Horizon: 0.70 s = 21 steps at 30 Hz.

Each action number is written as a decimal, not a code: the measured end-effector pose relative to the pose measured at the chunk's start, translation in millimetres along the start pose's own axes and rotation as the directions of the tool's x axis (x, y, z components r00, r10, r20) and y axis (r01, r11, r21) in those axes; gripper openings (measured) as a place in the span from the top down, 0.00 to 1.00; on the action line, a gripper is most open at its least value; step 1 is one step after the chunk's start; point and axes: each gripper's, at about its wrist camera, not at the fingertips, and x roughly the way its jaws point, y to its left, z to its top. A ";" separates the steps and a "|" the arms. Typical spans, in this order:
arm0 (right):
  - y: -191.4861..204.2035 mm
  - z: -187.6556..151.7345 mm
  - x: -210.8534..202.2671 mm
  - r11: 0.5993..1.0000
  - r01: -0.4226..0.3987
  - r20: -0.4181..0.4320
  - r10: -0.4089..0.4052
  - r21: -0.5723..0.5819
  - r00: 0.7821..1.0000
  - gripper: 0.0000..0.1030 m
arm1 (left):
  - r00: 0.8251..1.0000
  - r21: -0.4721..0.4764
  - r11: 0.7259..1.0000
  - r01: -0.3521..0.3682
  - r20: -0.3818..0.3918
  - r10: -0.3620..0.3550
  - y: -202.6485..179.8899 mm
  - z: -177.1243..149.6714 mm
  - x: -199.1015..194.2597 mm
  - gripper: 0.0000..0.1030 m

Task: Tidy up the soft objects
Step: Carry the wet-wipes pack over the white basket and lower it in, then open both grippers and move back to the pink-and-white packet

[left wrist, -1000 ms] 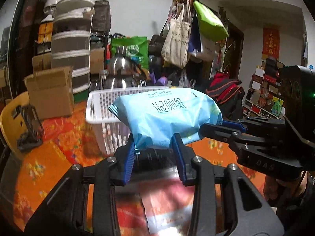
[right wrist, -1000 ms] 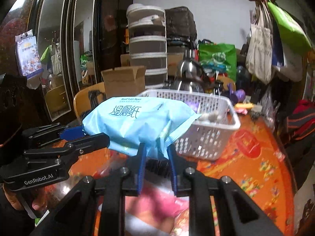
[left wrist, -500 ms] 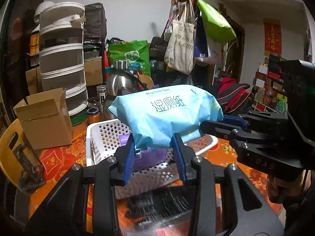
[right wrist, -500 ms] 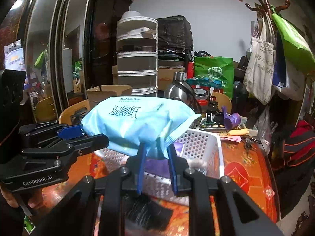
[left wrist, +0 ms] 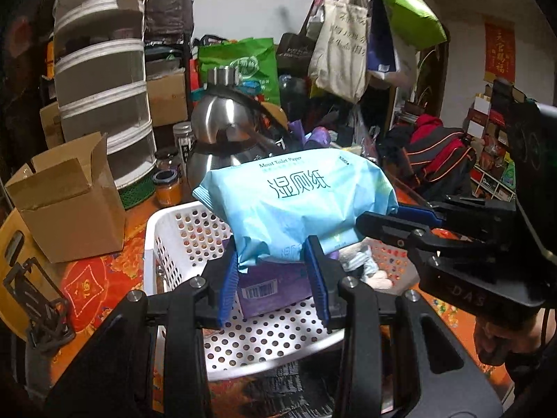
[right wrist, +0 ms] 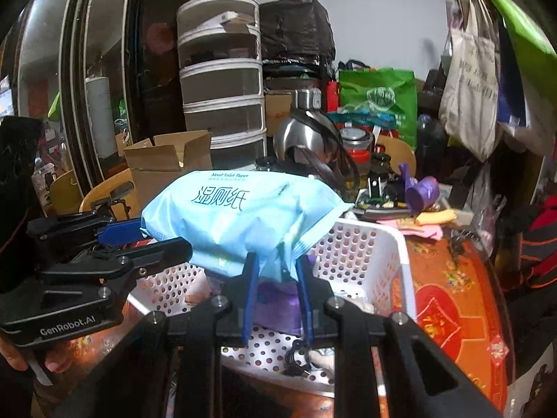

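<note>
Wet-wipe pack [left wrist: 296, 205] held aloft over white perforated basket [left wrist: 174, 244]; basket slid from ahead to directly beneath since a second ago, so release seems near. Left gripper [left wrist: 275, 271] narrow, pinching pack's near edge. Purple package [left wrist: 275, 287] and small soft items already inside basket. Right view: right gripper [right wrist: 276, 289] nearly closed on pack's crimped end; steel kettle [right wrist: 306, 136], cardboard box [right wrist: 163, 163] beyond basket's far edge, nothing blocking.

Wipes pack [left wrist: 296, 205]: "Moist Toilet Paper"; left gripper [right wrist: 104, 271] body: "GenRobot.AI"; right gripper [left wrist: 410, 233]: "DAS".
</note>
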 end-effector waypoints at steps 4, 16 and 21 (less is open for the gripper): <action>-1.5 -4.3 17.6 1.000 0.009 -0.029 -0.009 0.001 1.000 0.81 | 0.999 -0.008 1.000 -0.023 -0.025 0.023 4.8 -5.6 19.7 0.67; -6.9 -13.1 43.3 0.998 0.060 -0.072 -0.060 -0.011 0.996 0.81 | 0.996 -0.040 0.999 -0.035 -0.089 0.032 10.8 -13.2 60.8 0.60; -9.9 -16.1 37.5 0.997 0.073 -0.077 -0.072 0.011 0.994 0.70 | 0.992 -0.050 0.993 -0.108 -0.065 0.104 20.4 -17.0 53.4 0.15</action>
